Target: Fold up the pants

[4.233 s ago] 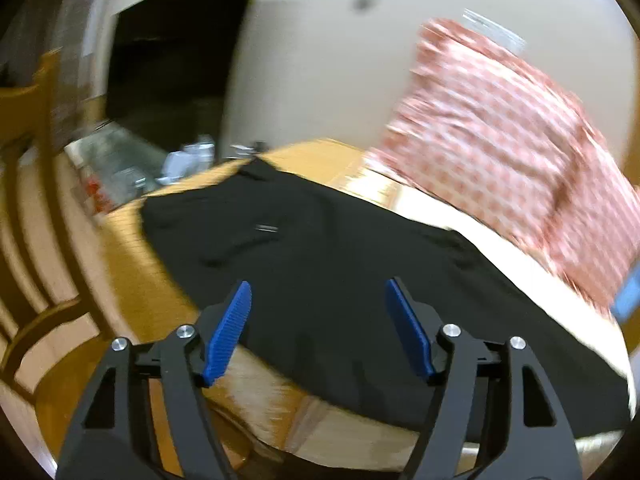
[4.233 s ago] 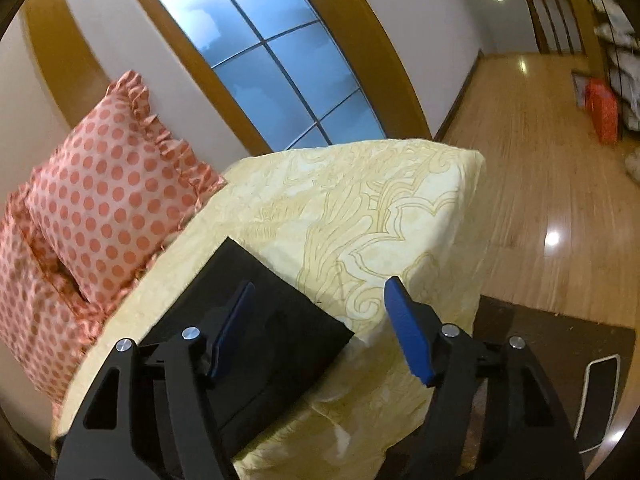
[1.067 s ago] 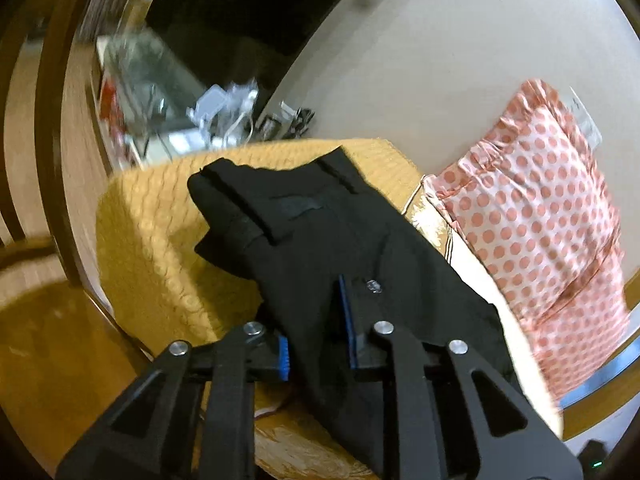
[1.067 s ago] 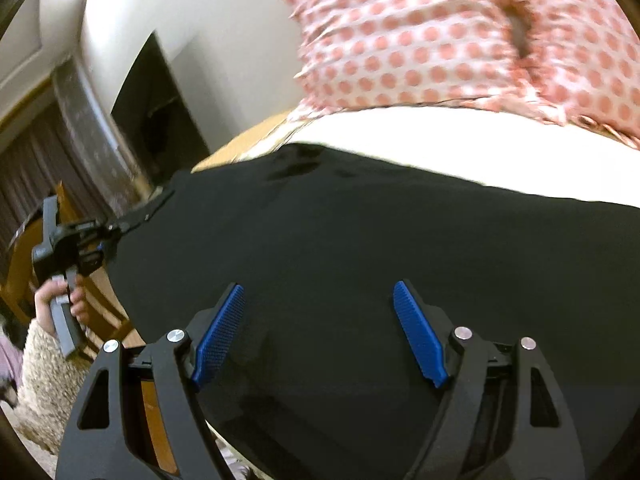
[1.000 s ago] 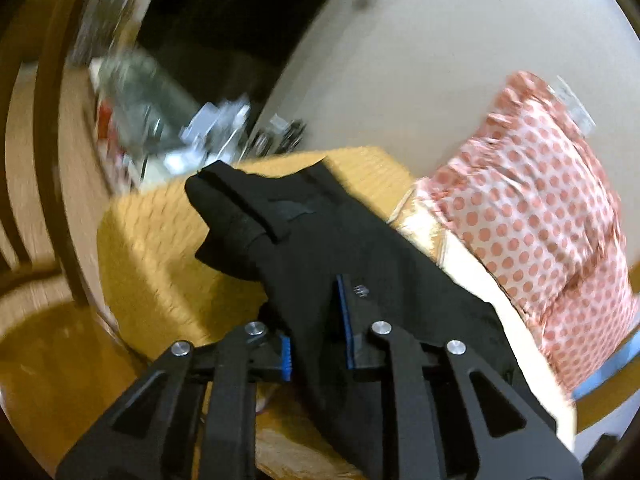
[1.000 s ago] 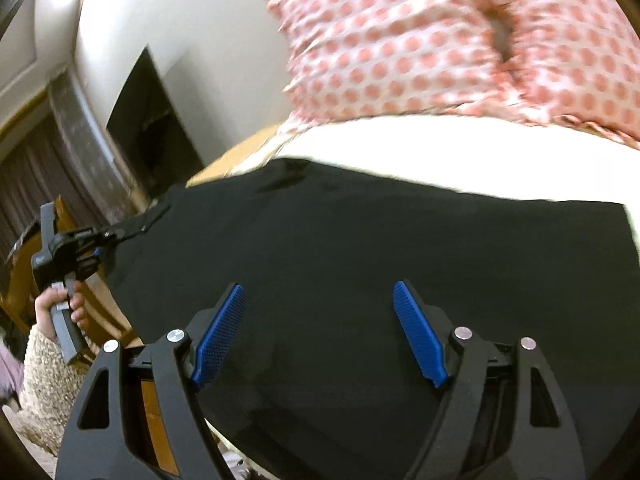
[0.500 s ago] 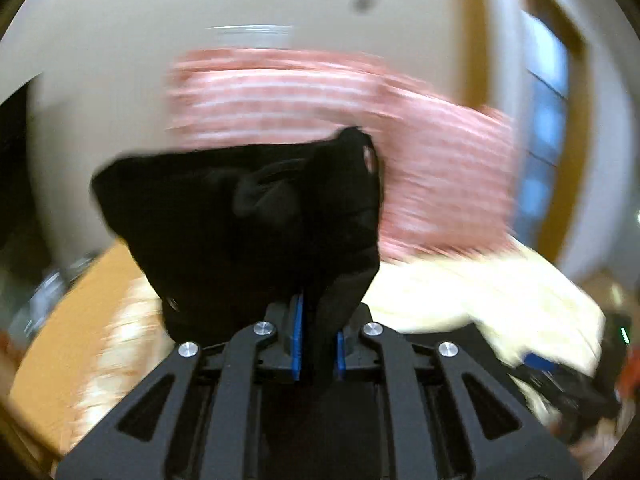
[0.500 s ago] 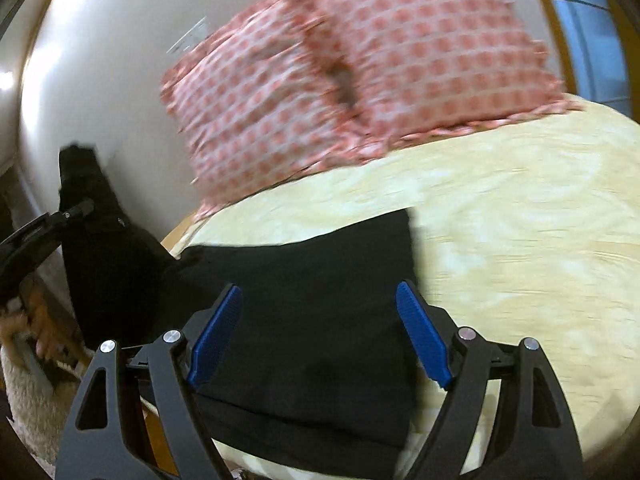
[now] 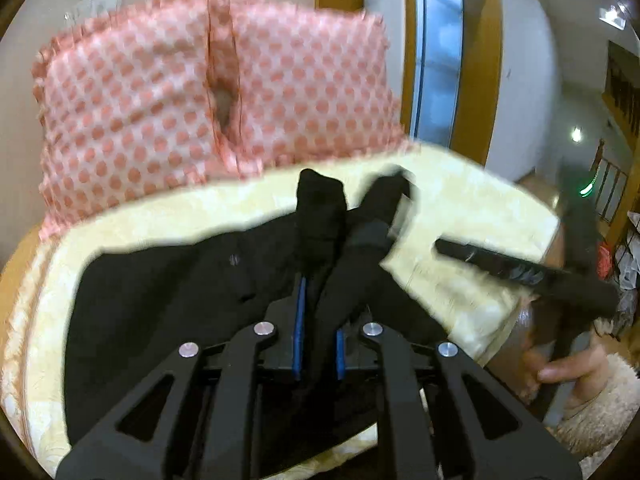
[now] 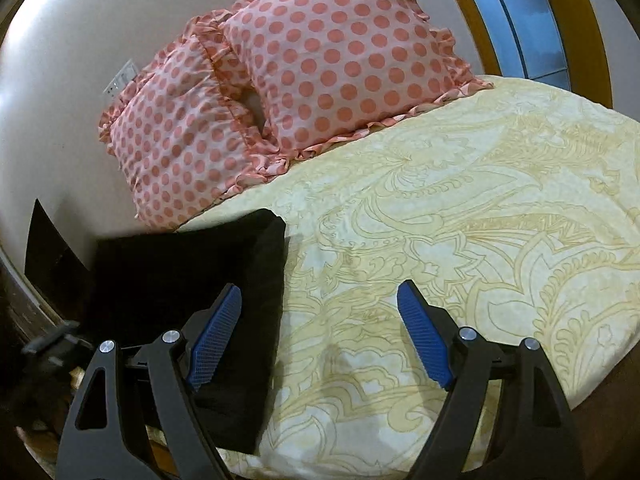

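Observation:
Black pants (image 9: 160,304) lie folded over on a pale yellow patterned bed cover (image 9: 452,208). My left gripper (image 9: 318,320) is shut on a bunched end of the pants, which sticks up past the blue pads. In the right wrist view the pants (image 10: 192,264) form a dark folded block at the left of the bed. My right gripper (image 10: 318,336) is open and empty, above the pants' right edge and the bare cover (image 10: 460,220). The right gripper (image 9: 520,272) also shows blurred at the right of the left wrist view.
Two pink polka-dot pillows (image 10: 280,80) lean against the wall at the head of the bed. A window with a wooden frame (image 10: 532,20) is at the back right. The bed's edge drops off at the right, with wood floor beyond.
My left gripper has carried the held end of the pants across and down over the rest of the pants. My right gripper has swung right, toward the bare bed cover.

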Available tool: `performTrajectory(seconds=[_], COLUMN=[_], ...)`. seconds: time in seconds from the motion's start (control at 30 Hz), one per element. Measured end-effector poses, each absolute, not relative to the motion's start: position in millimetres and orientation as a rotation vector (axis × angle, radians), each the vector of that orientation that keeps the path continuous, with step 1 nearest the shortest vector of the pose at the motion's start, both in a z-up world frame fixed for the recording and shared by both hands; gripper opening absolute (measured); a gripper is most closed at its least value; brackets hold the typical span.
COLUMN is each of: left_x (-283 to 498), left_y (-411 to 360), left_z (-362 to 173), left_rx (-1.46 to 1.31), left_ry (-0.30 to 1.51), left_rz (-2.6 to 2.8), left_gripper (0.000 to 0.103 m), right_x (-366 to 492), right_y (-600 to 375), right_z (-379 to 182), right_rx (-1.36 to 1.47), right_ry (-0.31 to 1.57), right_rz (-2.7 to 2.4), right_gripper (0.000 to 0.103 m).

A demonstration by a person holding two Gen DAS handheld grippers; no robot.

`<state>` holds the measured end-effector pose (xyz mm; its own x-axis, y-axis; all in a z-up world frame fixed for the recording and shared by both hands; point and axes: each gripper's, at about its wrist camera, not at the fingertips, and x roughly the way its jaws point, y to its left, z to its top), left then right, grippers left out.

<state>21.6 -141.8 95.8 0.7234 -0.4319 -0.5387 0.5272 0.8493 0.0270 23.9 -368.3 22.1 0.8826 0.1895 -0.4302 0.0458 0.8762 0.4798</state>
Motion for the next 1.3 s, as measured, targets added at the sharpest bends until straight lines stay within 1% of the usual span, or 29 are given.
performTrajectory(seconds=[0.07, 0.17, 0.2, 0.23, 0.3, 0.33, 0.37, 0.4, 0.43, 0.47, 0.53, 0.63, 0.73, 0.8, 0.9, 1.03, 1.17, 1.3], left_x=[9.8, 7.7, 4.7, -0.9, -8.0, -9.9, -13.8, -14.4, -13.9, -12.3, 0.5, 22.5, 33.2, 38.1, 44.2, 41.0, 40.5, 36.2], left_y=[-154.3, -173.2, -176.2, -175.0, -168.1, -159.5, -145.0, -132.7, -115.6, -102.8, -67.4, -40.1, -28.5, -24.8, -16.2, -20.0, -17.7, -15.9], left_z=[90.9, 52.3, 40.0, 36.4, 44.0, 50.7, 60.0, 67.5, 76.6, 82.6, 90.7, 80.8, 65.2, 52.4, 31.8, 23.6, 22.3, 21.1], left_rx=[0.244, 0.329, 0.357, 0.371, 0.361, 0.322, 0.263, 0.215, 0.153, 0.109, 0.008, -0.040, -0.043, -0.034, -0.053, 0.013, 0.005, 0.003], left_ry=[0.539, 0.635, 0.648, 0.623, 0.588, 0.578, 0.561, 0.541, 0.509, 0.486, 0.457, 0.527, 0.597, 0.645, 0.736, 0.701, 0.686, 0.659], left_rz=[-0.556, -0.594, -0.597, -0.594, -0.619, -0.648, -0.662, -0.659, -0.638, -0.616, -0.498, -0.355, -0.294, -0.263, -0.261, -0.264, -0.279, -0.299], left_gripper=[0.011, 0.013, 0.014, 0.016, 0.027, 0.039, 0.054, 0.063, 0.077, 0.085, 0.091, 0.092, 0.092, 0.096, 0.097, 0.100, 0.101, 0.101], right_x=[25.0, 24.4, 22.6, 21.6, 18.9, 17.7, 17.3, 17.0, 17.5, 17.6, 24.0, 36.0, 45.6, 50.9, 59.0, 60.2, 80.1, 125.8], right_y=[-366.7, -366.8, -366.9, -366.9, -366.5, -364.9, -362.3, -355.7, -349.6, -341.7, -315.7, -280.2, -254.0, -248.6, -252.4, -246.8, -287.4, -320.3], right_z=[20.8, 21.6, 23.5, 25.4, 33.5, 38.0, 42.1, 49.0, 54.1, 58.7, 65.8, 63.3, 54.5, 46.1, 30.0, 37.0, 51.9, 43.9], right_rx=[0.494, 0.501, 0.494, 0.487, 0.473, 0.466, 0.457, 0.435, 0.421, 0.407, 0.376, 0.328, 0.273, 0.241, 0.218, 0.152, 0.357, 0.456], right_ry=[0.494, 0.488, 0.479, 0.472, 0.443, 0.428, 0.415, 0.394, 0.380, 0.367, 0.375, 0.442, 0.508, 0.559, 0.642, 0.662, 0.648, 0.768], right_rz=[0.071, 0.060, 0.046, 0.036, 0.022, 0.023, 0.030, 0.055, 0.082, 0.118, 0.261, 0.404, 0.457, 0.419, 0.375, 0.388, 0.408, 0.338], right_gripper=[0.082, 0.082, 0.082, 0.082, 0.082, 0.082, 0.082, 0.082, 0.082, 0.082, 0.082, 0.082, 0.082, 0.089, 0.089, 0.089, 0.089, 0.088])
